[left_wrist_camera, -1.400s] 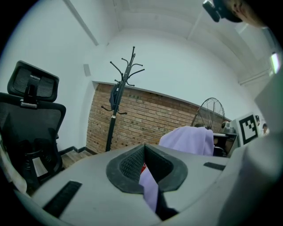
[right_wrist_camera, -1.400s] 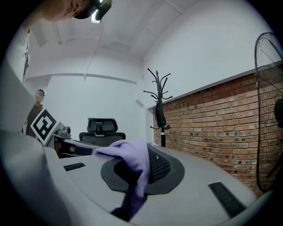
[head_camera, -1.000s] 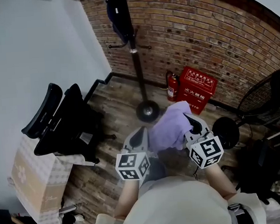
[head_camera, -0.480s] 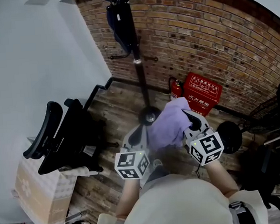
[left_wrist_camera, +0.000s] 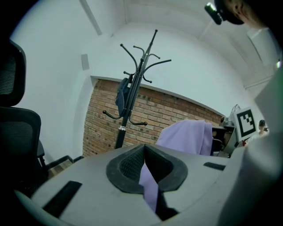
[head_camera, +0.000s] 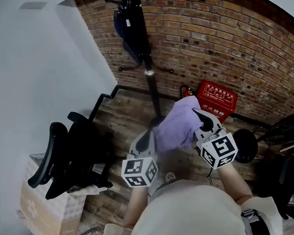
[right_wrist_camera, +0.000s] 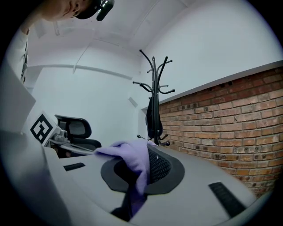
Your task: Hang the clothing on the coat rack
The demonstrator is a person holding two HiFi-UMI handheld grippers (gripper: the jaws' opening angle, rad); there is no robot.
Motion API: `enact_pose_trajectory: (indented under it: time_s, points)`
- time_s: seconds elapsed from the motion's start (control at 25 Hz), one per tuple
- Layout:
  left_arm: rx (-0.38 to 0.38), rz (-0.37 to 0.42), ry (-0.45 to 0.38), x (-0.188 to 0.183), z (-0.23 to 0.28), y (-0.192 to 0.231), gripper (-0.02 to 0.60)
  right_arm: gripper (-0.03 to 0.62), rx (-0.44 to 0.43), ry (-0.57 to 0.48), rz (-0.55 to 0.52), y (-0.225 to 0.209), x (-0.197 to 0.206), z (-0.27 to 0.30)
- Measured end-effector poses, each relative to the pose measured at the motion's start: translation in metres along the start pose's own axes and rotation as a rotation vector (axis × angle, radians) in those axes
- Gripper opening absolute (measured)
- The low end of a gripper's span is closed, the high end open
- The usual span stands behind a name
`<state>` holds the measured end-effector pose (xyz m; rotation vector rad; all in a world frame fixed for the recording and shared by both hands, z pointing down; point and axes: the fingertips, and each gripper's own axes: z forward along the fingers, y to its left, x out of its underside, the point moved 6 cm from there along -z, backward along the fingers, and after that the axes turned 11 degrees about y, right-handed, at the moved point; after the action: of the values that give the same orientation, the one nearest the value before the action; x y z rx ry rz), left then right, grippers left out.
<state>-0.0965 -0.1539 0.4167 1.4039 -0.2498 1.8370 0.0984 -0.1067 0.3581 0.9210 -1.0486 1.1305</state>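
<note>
A lilac garment (head_camera: 179, 126) is stretched between my two grippers, held at chest height. My left gripper (head_camera: 147, 138) is shut on one edge of the cloth (left_wrist_camera: 149, 183), which runs down between its pads. My right gripper (head_camera: 203, 121) is shut on the other edge, and the cloth (right_wrist_camera: 135, 161) is bunched over its jaws. The black coat rack (head_camera: 151, 81) stands straight ahead against the brick wall, with a dark blue item (head_camera: 126, 33) hanging on it. Its hooked top (left_wrist_camera: 143, 59) shows in the left gripper view and the rack (right_wrist_camera: 154, 95) in the right gripper view. The garment hides the rack's base.
A black office chair (head_camera: 72, 155) stands at the left beside a cardboard box (head_camera: 41, 217). A red fire-equipment box (head_camera: 217, 98) and an extinguisher (head_camera: 185, 91) sit at the brick wall right of the rack. A dark round object (head_camera: 245, 146) is on the floor at the right.
Both grippers have carried the garment forward toward the coat rack. The rack's base, visible earlier, is now behind the cloth, and the chair and box have slid lower in the view.
</note>
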Motion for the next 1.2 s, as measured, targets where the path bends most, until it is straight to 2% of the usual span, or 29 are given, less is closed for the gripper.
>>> enact_pose_trajectory:
  time_s: [0.4,0.68,1.2]
  points:
    - [0.024,0.006,0.003,-0.017,0.027,0.029,0.005,0.014,0.029,-0.016,-0.040,-0.016,-0.024,0.047]
    - [0.006,-0.008,0.005,-0.023,0.036,0.041,0.005,0.014,0.032,-0.018,-0.054,-0.034,-0.040,0.071]
    - [-0.046,-0.031,-0.015,-0.050,0.084,0.048,0.005,0.014,-0.039,-0.008,-0.112,-0.076,-0.061,0.123]
